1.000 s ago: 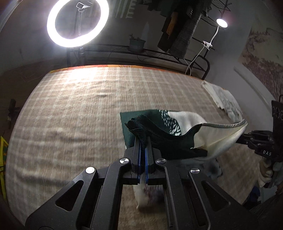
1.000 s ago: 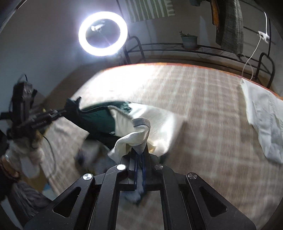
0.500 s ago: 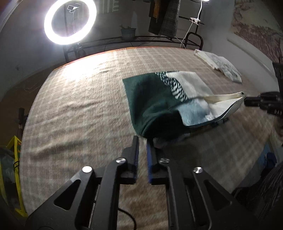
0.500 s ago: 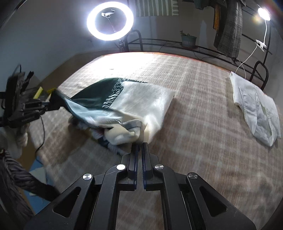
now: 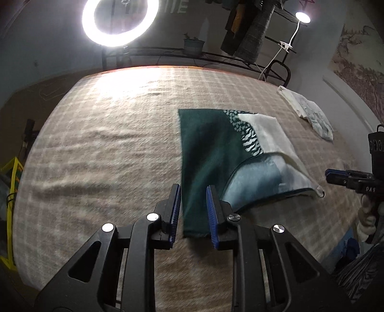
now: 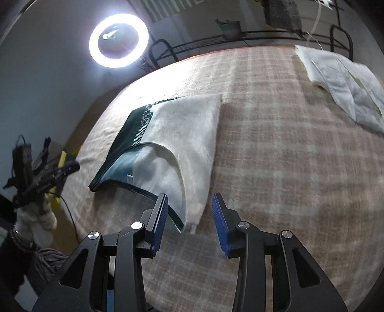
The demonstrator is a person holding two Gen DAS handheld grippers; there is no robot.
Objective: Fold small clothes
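Note:
A small green and cream garment [image 5: 230, 153] lies spread flat on the plaid blanket [image 5: 108, 148]; its neck opening faces the near edge. It also shows in the right wrist view [image 6: 182, 139]. My left gripper [image 5: 192, 211] is open, with the garment's green near corner lying between its fingers, not gripped. My right gripper [image 6: 189, 216] is open over the cream near corner. The right gripper also shows at the right of the left wrist view [image 5: 345, 178], and the left gripper at the left of the right wrist view [image 6: 57, 171].
A white folded garment [image 6: 345, 91] lies at the blanket's far right, also seen in the left wrist view [image 5: 309, 112]. A ring light [image 5: 120, 21] and a metal rack [image 5: 216, 57] stand behind the bed. A yellow frame [image 5: 12, 187] stands at the left edge.
Both grippers held the garment's corners in the air, laid it down on the blanket, then opened and let go. The garment now lies flat.

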